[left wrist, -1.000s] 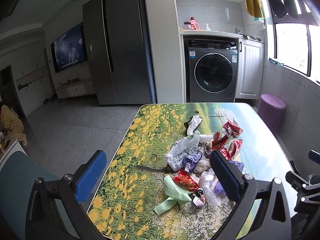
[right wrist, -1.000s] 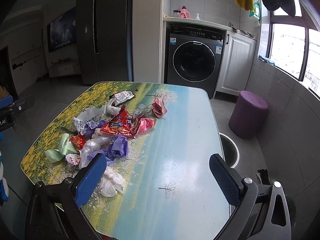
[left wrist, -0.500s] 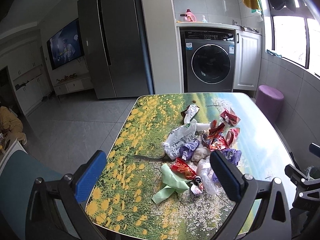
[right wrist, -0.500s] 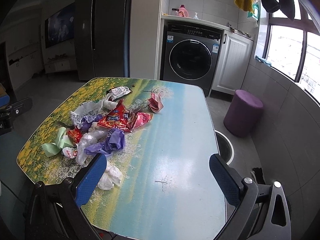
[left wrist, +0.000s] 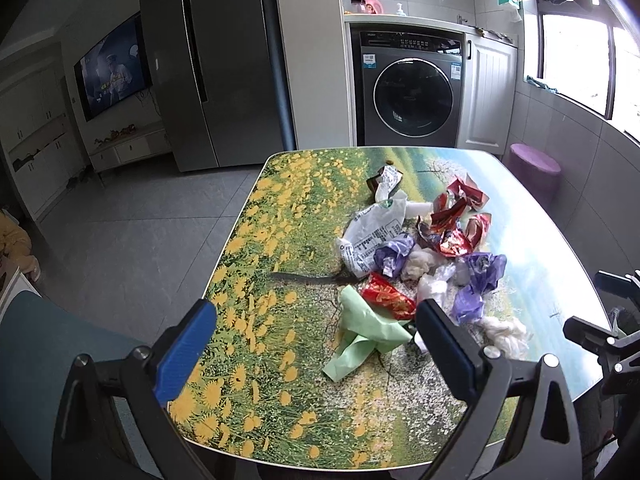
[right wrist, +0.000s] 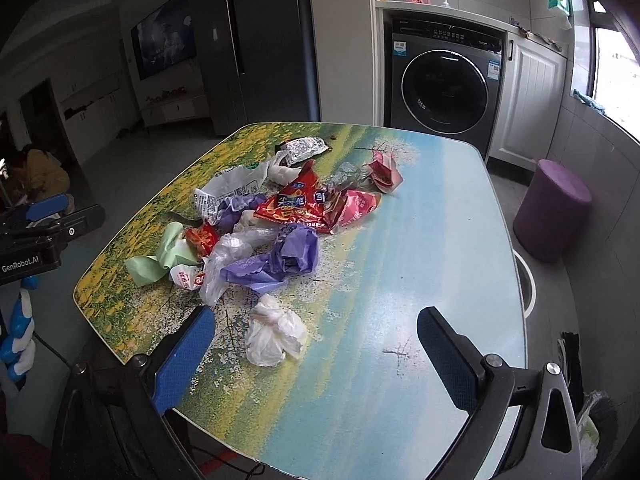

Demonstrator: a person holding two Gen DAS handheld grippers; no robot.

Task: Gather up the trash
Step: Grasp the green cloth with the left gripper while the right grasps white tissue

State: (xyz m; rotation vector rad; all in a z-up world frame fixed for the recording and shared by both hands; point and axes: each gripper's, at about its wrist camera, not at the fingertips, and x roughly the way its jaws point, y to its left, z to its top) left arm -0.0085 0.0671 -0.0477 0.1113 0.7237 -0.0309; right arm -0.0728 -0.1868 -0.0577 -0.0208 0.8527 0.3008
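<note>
Both claws, left claw (left wrist: 316, 344) and right claw (right wrist: 316, 350), have dipped toward the counter (right wrist: 420, 240), jaws wide, just narrowing, empty; trash pile (right wrist: 276, 216) lies at eleven o'clock, so collecting likely begins.

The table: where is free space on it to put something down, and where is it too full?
The table is bare on its blue half, between the trash pile and the edge toward the purple stool. The yellow flower strip along the opposite edge is free too. The middle is crowded with wrappers, and a white crumpled bag lies apart at the near edge.
</note>
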